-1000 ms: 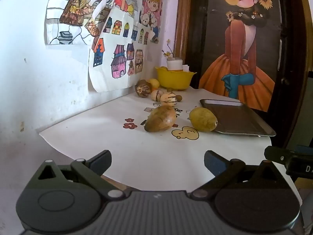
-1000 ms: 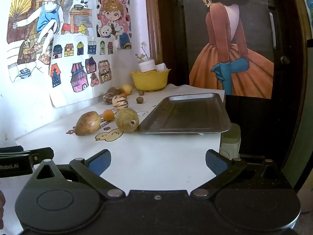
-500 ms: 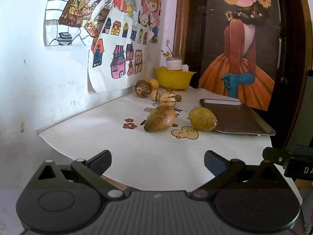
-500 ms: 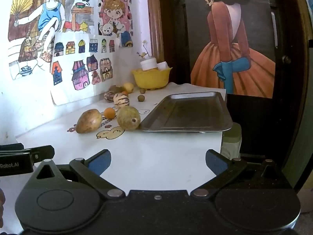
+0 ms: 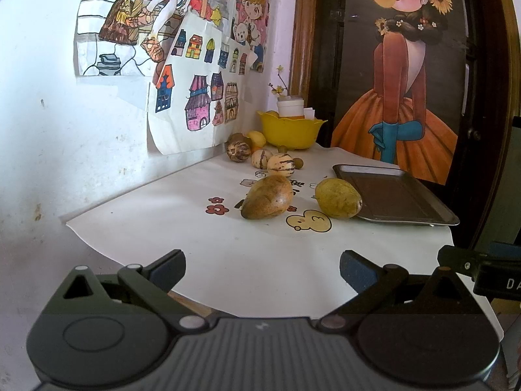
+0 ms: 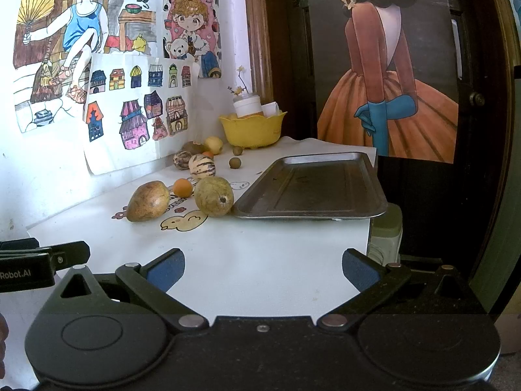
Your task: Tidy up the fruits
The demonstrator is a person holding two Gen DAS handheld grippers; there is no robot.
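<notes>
Both my left gripper (image 5: 262, 268) and right gripper (image 6: 263, 268) hang wide open and empty, edging slightly closer to the table, where every fruit lies beside the bare tray (image 6: 358, 210), nothing sorted yet.

The left gripper (image 5: 262, 268) hangs at six o'clock with its jaws spread wide and nothing between them, above the white table cover (image 5: 228, 260). Toward twelve lie a brown mango (image 5: 267, 197) and a yellow-green mango (image 5: 338, 198), the latter touching the metal tray (image 5: 400, 195) at two o'clock.
</notes>
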